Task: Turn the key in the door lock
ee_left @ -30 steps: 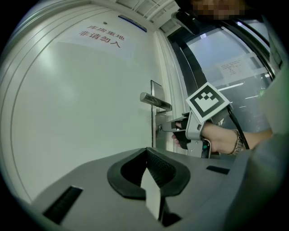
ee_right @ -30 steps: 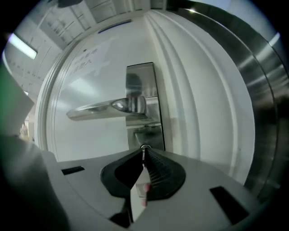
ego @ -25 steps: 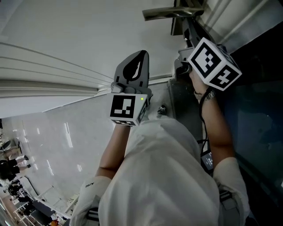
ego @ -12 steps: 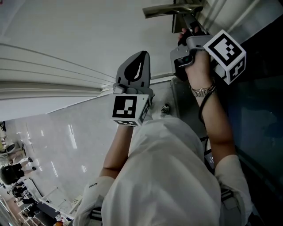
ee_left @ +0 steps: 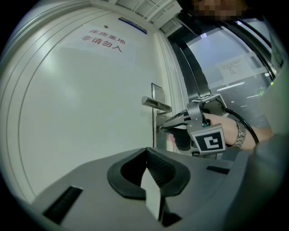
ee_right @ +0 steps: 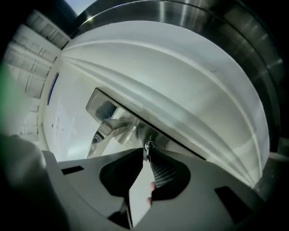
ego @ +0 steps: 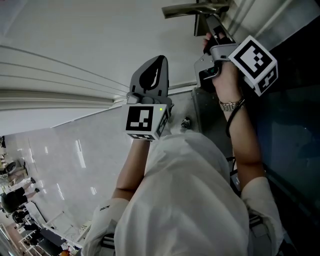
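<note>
White panelled door point(ego: 75, 30) carries a metal lever handle point(ego: 192, 10) on a steel plate point(ee_left: 156, 95) at its edge. A notice in red characters point(ee_left: 101, 40) sits high on the door face.

The key point(ee_right: 147, 150) stands in the lock cylinder on that plate, just below the handle.

Right gripper point(ee_left: 163, 128) points level at the lock. Its jaws are narrow, with the tips closed on the key, and they have just eased open slightly; the key remains between them. The holding hand point(ego: 226, 82) wears a metal wristwatch point(ego: 230, 105).

Left gripper point(ee_left: 149, 158) points level at the door, to the left of the handle and apart from the door face. Its jaws are pressed together with nothing between them.

Glass panelling point(ee_left: 235, 67) adjoins the door on the handle side.
</note>
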Tool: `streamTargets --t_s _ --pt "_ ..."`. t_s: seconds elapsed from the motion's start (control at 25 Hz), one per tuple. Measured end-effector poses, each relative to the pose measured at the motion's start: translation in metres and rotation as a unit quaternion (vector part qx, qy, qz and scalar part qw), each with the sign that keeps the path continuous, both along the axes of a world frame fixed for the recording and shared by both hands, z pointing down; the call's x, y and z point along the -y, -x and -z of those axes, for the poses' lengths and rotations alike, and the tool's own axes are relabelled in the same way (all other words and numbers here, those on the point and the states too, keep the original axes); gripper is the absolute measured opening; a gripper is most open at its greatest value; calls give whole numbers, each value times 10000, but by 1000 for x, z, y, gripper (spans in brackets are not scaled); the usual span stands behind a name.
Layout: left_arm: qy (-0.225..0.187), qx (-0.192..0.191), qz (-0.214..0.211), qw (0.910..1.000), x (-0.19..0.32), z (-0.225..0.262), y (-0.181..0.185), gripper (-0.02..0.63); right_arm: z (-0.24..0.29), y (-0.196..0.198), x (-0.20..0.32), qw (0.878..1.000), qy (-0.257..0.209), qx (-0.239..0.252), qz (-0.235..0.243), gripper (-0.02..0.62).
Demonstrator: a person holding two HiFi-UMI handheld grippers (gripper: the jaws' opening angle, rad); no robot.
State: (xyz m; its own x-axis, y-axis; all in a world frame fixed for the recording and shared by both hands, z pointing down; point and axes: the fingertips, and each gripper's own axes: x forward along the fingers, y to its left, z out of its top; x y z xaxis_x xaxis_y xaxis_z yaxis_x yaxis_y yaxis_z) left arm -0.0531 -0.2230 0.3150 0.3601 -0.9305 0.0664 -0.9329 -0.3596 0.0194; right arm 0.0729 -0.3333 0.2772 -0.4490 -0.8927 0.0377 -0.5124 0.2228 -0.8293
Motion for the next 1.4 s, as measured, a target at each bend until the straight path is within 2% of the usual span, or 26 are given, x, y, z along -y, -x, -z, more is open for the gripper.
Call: streamTargets --t_s 0.04,0.12,0.24,0.36,0.44,0.52,0.64,0.76,0.88,0.96,1.16,1.32,1.4 --pt "-8 -8 -14 10000 -1 2 1 8 3 3 -4 9994 -148 -311 64 31" --pt "-5 -32 -37 10000 -4 6 3 8 8 11 -11 9942 -404 -967 243 82" --pt "-23 -73 -61 10000 -2 9 4 8 5 17 -17 9758 -659 -2026 490 126" --pt "-38 -84 -109 9999 -1 8 -1 8 -4 14 -20 9432 -883 -3135 657 140" --pt "-40 -95 -129 9999 -1 8 -2 8 -7 13 -21 9116 -1104 -3888 751 144" --pt "-28 -91 -145 9998 -2 7 -2 8 -8 13 -21 8685 -1366 -4696 805 146" --pt "-50 -76 -155 9998 -3 8 -1 8 -4 13 -20 7913 -1801 -5796 741 146" --pt "-80 -65 -152 9998 -4 12 1 8 5 14 -18 7059 -2213 -6696 652 146" --pt "-93 -81 -138 9998 -6 15 2 8 10 16 -19 6128 -2589 -7436 666 146" --pt "-89 -79 -133 9998 -8 15 3 8 9 17 -21 5601 -2789 -7774 645 146" --pt "-79 -42 -171 9998 -6 14 1 8 4 20 -16 4655 -2989 -8301 693 146" --pt "-68 -25 -219 9997 -4 14 -3 8 3 27 -15 3734 -3131 -8703 713 139" --pt "-27 -14 -243 9997 -4 12 -4 8 -1 32 -17 3451 -3122 -8820 747 107"
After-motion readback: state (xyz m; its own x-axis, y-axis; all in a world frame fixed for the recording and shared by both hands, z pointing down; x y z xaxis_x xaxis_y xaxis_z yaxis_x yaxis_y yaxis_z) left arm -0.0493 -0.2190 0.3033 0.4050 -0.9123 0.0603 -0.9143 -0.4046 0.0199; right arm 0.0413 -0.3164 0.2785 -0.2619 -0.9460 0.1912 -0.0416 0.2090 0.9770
